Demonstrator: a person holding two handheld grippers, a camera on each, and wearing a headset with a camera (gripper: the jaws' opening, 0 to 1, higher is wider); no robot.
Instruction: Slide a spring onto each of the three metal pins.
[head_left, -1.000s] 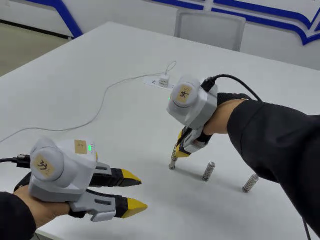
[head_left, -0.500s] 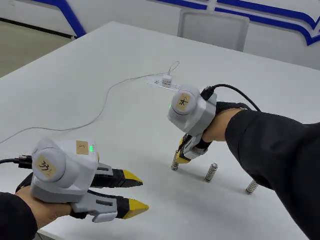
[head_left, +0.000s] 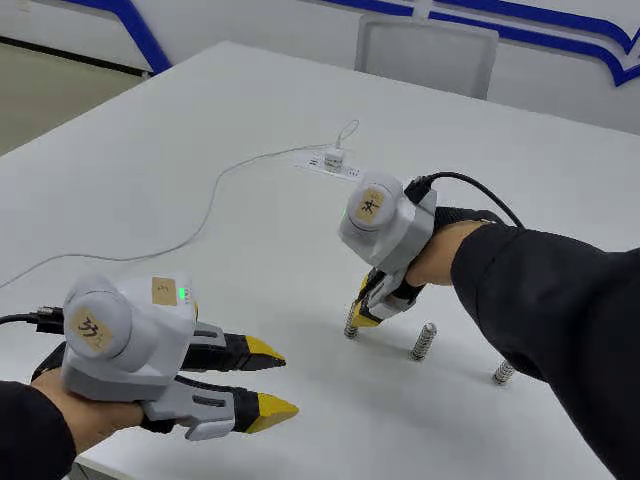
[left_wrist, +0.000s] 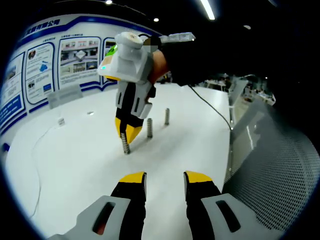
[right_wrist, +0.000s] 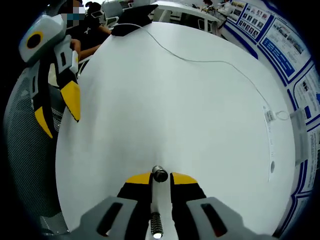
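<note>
Right gripper view: my right gripper (right_wrist: 160, 179) pinches the spring (right_wrist: 156, 220) on its pin (right_wrist: 160, 174), which looks light and squashy, so I'd hold mid-coil softly; left gripper (head_left: 281, 381) spread.

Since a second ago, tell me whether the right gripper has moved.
Yes: the right gripper, on the left spring, has sunk a little lower, judged against the middle spring beside it.

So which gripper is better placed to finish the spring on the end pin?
The right gripper: its jaws close on the end pin, with the spring on it. The left gripper hangs open near the table's front edge, well apart from the row of pins.
</note>
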